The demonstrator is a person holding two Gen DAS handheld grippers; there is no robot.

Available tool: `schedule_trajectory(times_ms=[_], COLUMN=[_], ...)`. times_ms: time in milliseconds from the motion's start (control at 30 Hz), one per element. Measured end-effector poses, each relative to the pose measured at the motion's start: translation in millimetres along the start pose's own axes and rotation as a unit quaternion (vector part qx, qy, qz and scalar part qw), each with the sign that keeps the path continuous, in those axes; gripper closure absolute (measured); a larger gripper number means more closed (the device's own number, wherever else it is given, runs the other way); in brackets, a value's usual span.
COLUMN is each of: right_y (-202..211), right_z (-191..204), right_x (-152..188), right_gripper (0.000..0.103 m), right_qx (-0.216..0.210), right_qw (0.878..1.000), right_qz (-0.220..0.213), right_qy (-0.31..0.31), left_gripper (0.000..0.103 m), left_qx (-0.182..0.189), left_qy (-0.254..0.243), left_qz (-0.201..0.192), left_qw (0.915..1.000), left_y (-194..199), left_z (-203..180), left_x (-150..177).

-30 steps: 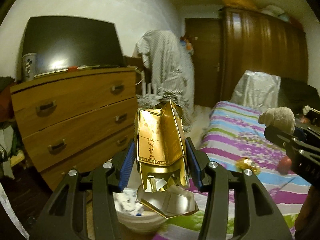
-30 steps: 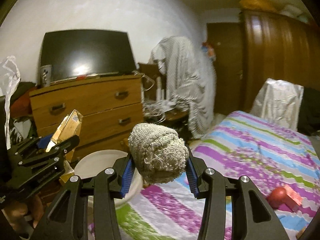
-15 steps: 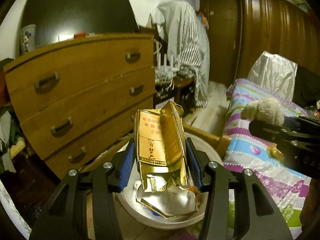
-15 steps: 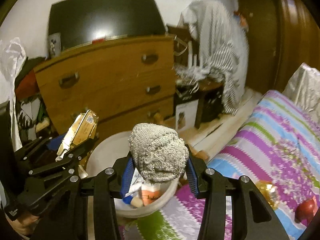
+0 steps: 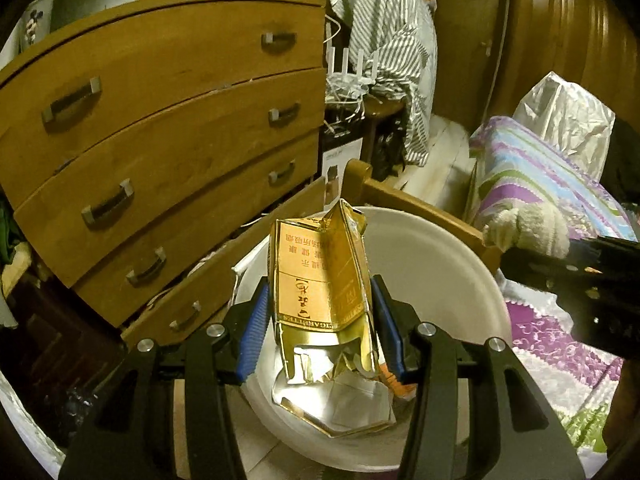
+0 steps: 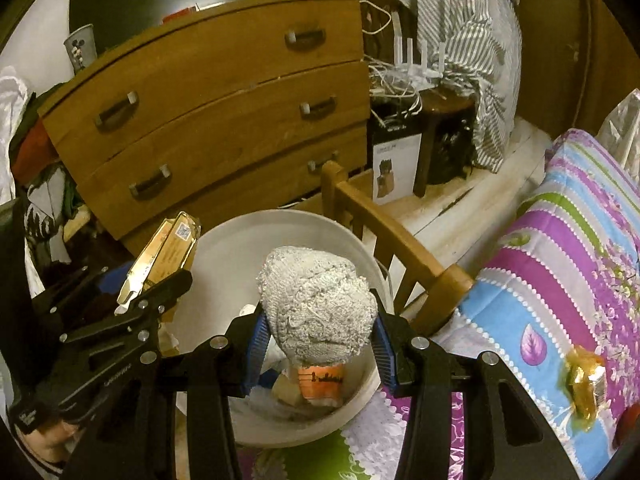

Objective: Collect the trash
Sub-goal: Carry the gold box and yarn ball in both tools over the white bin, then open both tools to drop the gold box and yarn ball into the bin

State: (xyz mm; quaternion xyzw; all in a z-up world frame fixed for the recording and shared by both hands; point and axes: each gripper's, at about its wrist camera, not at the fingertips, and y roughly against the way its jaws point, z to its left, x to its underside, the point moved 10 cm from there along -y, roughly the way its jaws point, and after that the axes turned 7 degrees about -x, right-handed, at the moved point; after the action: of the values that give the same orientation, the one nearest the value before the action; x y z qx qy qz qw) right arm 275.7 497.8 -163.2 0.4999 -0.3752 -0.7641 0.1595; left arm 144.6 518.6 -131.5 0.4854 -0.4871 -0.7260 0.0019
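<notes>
My left gripper [image 5: 320, 332] is shut on a torn gold cigarette carton [image 5: 320, 280] and holds it over the white bin [image 5: 440, 256]. In the right wrist view the carton [image 6: 164, 256] sits at the bin's left rim. My right gripper [image 6: 318, 344] is shut on a balled grey knitted sock [image 6: 316, 304] and holds it above the white bin [image 6: 248, 240], which contains an orange printed cup [image 6: 320, 380] and other scraps. The sock [image 5: 528, 232] also shows at the right in the left wrist view.
A wooden chest of drawers [image 6: 224, 112] stands behind the bin. A wooden bed frame [image 6: 392, 240] runs beside it, with a striped floral bedsheet [image 6: 560, 260] to the right. A gold wrapper [image 6: 584, 376] and something red [image 6: 628, 424] lie on the bed.
Both grippers tilted down and moved toward the bin, each keeping its load. The bin now lies directly under the carton and the sock.
</notes>
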Motion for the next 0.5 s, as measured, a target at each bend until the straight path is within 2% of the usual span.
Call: schedule_trajectory(times_ms=[500], right_y=[0.6], right_z=[-2.1], right_x=[4.2], right_gripper=[0.056], right_qx=[-0.002], right_qw=[1.0], right_qz=[0.012], right_qy=[0.0], left_gripper=[0.056], left_qx=[-0.012], left_qy=[0.0], left_qz=[-0.003], left_qw=[0.9999], left_y=[0.5], left_z=[0.0], left_x=[-2.9])
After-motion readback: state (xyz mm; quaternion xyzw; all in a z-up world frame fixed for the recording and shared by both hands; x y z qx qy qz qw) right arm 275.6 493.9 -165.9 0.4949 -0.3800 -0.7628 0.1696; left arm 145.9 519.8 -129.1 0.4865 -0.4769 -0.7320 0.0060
